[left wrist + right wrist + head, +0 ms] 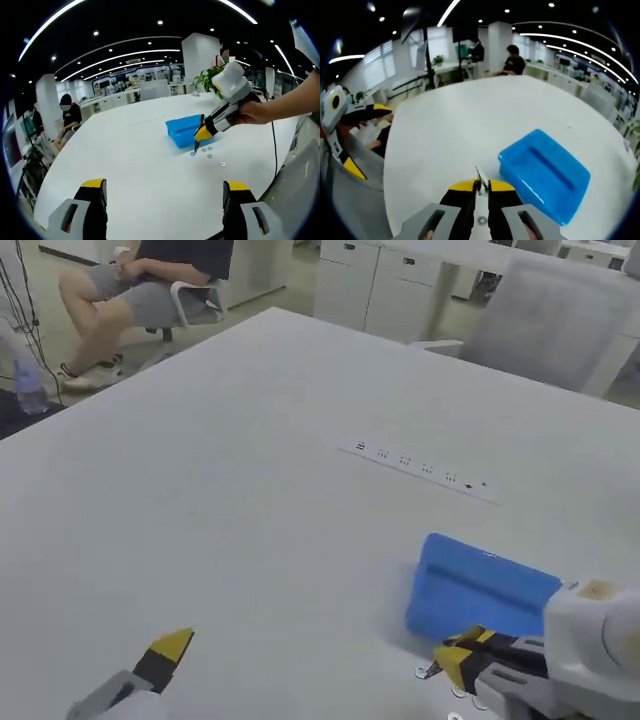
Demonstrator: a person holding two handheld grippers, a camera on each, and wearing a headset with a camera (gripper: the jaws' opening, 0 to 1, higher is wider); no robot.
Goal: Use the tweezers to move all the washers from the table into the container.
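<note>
A blue container (pixel 480 585) sits on the white table (pixel 230 500) at the near right. My right gripper (pixel 462 655) is shut on thin tweezers (pixel 428 671), whose tip points down just in front of the container. Several small washers (pixel 210 156) lie on the table beside that tip, close to the container (pixel 186 130). In the right gripper view the tweezers (pixel 480 179) stick out between the shut jaws of my right gripper (pixel 481 187), with one washer (pixel 482 220) below and the container (pixel 545 172) to the right. My left gripper (pixel 164 200) stands wide open, far from the washers.
A socket strip (pixel 420 468) is set flush into the table beyond the container. A person (pixel 150 280) sits on a chair past the far left edge, near a water bottle (pixel 30 390). A grey chair (pixel 560 320) stands at the far right.
</note>
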